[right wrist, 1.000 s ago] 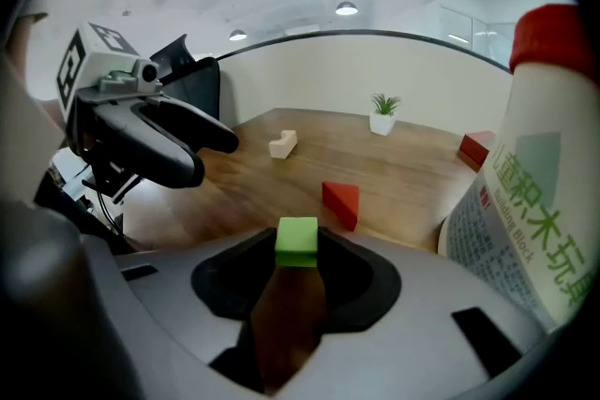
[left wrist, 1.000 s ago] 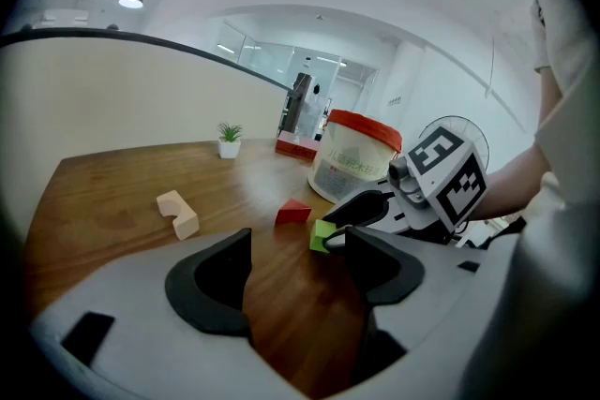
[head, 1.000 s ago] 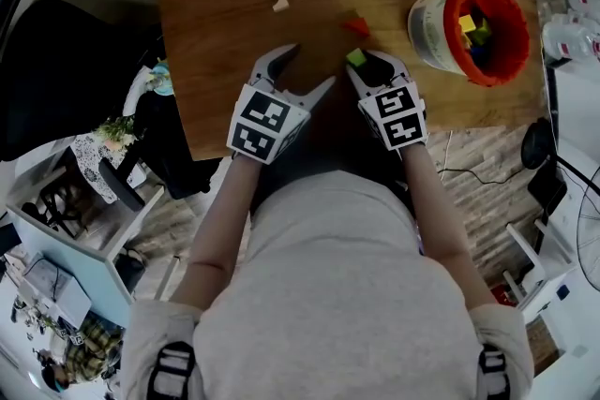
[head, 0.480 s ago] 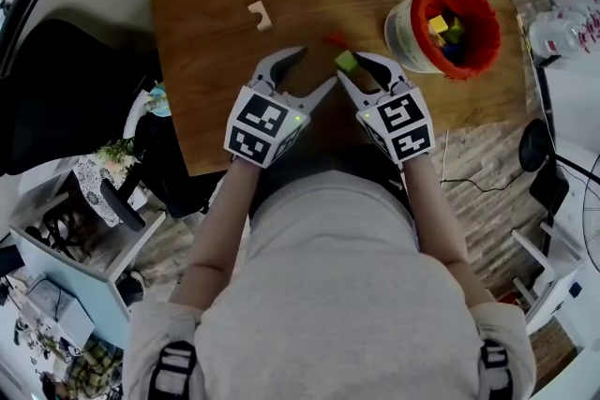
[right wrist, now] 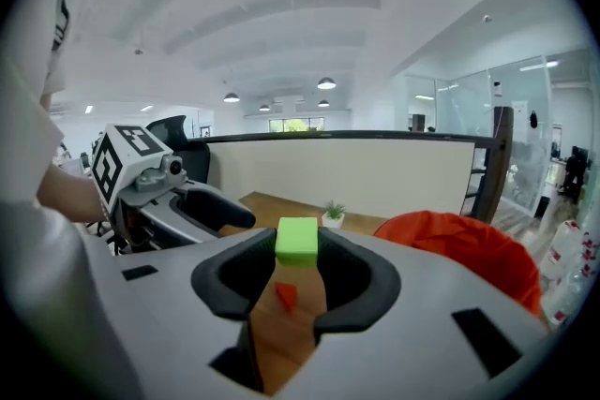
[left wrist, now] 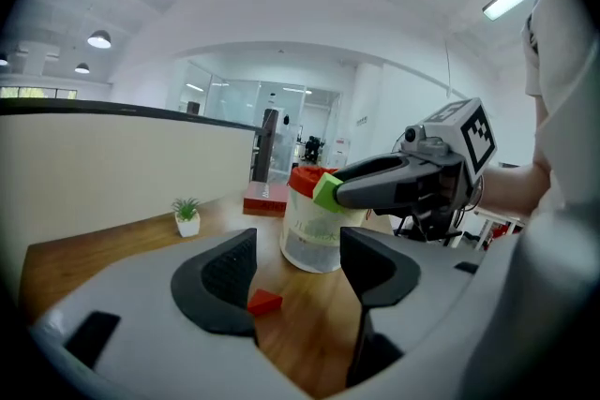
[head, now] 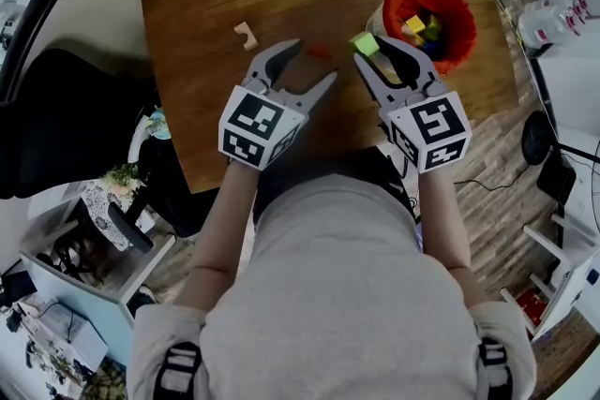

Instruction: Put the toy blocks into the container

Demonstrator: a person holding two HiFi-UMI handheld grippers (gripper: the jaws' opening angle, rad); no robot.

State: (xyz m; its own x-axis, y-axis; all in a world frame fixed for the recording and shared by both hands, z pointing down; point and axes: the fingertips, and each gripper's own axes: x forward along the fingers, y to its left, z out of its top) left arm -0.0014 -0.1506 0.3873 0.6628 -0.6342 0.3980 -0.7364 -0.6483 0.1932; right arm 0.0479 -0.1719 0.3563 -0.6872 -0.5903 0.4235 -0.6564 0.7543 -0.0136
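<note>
The right gripper pinches a green cube at its very tips, with the pads on two opposite flat faces, clear of the table. The left gripper is spread and empty, its jaws having just narrowed a little. A red wedge block lies on the wood beyond them. The red-lined container, with blocks inside, sits near the cube at about one o'clock. A pale wooden piece lies at ten o'clock of the left gripper. The cube looks light, rigid and smooth, so a tip hold might let it pivot; gripping the flat faces centrally suits it best.
</note>
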